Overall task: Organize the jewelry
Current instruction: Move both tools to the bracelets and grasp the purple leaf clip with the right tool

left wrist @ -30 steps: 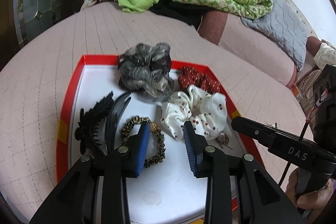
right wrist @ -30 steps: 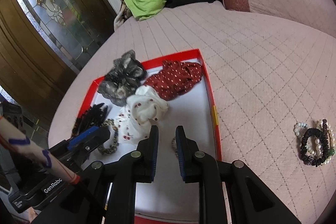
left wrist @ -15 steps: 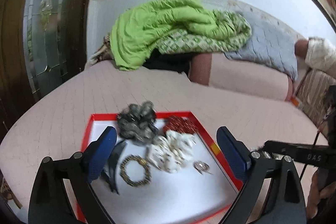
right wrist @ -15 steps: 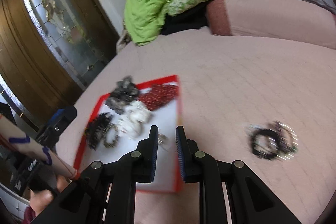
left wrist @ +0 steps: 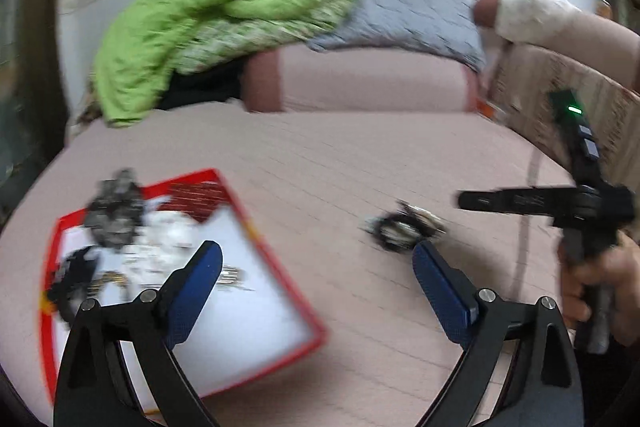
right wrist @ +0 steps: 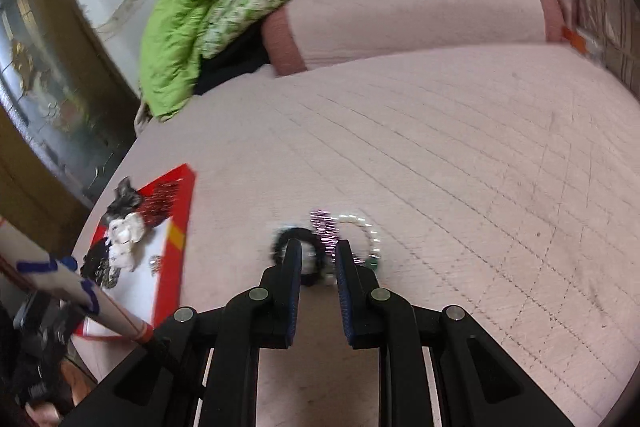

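Note:
A red-rimmed white tray (left wrist: 280, 311) lies on the pink bed and holds scrunchies, a black hair claw and a leopard hair tie; it also shows in the right wrist view (right wrist: 176, 239). A small pile of bracelets (left wrist: 404, 225), black, pearl and beaded, lies on the bed to the tray's right. My left gripper (left wrist: 316, 267) is wide open and empty above the bed between tray and pile. My right gripper (right wrist: 318, 251) hovers just before the bracelets (right wrist: 332, 239), jaws slightly apart with nothing between them. Both views are blurred.
A green blanket (left wrist: 208, 11) and grey quilt (left wrist: 408, 7) are heaped on a pink bolster (left wrist: 360, 83) at the back. A dark door with glass (right wrist: 36, 75) stands to the left. The right hand-held gripper (left wrist: 560, 203) shows at the right of the left wrist view.
My left gripper opened wide, lifted off the tray and swung right. My right gripper left the tray and moved right to the bracelet pile.

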`<state>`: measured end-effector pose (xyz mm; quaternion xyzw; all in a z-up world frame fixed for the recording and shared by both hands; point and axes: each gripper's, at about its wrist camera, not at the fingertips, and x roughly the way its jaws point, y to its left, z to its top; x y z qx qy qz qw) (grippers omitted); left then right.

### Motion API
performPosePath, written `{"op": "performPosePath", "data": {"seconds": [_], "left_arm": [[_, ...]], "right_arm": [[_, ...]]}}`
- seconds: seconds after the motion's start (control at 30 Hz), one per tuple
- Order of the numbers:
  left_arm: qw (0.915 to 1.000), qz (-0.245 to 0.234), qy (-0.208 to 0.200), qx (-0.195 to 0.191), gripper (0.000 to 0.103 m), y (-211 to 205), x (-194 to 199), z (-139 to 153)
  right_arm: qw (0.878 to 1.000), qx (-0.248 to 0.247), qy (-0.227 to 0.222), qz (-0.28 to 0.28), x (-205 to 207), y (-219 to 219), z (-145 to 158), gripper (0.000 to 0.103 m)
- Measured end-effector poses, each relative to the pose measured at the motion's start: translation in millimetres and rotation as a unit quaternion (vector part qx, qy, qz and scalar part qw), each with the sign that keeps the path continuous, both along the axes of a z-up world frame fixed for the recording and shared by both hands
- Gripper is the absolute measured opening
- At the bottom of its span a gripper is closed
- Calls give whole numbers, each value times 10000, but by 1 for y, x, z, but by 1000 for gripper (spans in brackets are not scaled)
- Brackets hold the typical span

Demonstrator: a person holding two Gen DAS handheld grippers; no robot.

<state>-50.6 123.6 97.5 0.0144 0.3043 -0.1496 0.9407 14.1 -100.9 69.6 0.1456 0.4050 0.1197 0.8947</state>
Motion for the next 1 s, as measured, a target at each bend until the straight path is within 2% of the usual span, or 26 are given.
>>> {"op": "performPosePath", "data": {"seconds": [0.1,0.3,0.47,0.57,0.63,0.87,1.0], "left_arm": [[9994,-219,239,-77,95,-20,12,-8],[9974,-362,609,-148,95,-47,34,-19],[9987,-271,420,106,95,-47,36,-16],[9988,-174,443,97,95,-41,39,-16],[9987,-150,488,60,95,-39,41,-16],[9986,-92,521,54,95,-39,43,-18],[9987,-84,502,98,95,-41,43,-18]], "right_arm": [[9998,59,202,-37,10,-7,-13,18],[9993,27,272,246,33,2,-21,18],[9974,27,592,398,56,6,-42,18],[9955,-111,737,586,67,17,-53,21],[9948,-262,740,643,69,22,-55,26],[9882,-986,624,996,62,38,-56,28],[9886,-979,630,951,62,35,-54,28]]}}
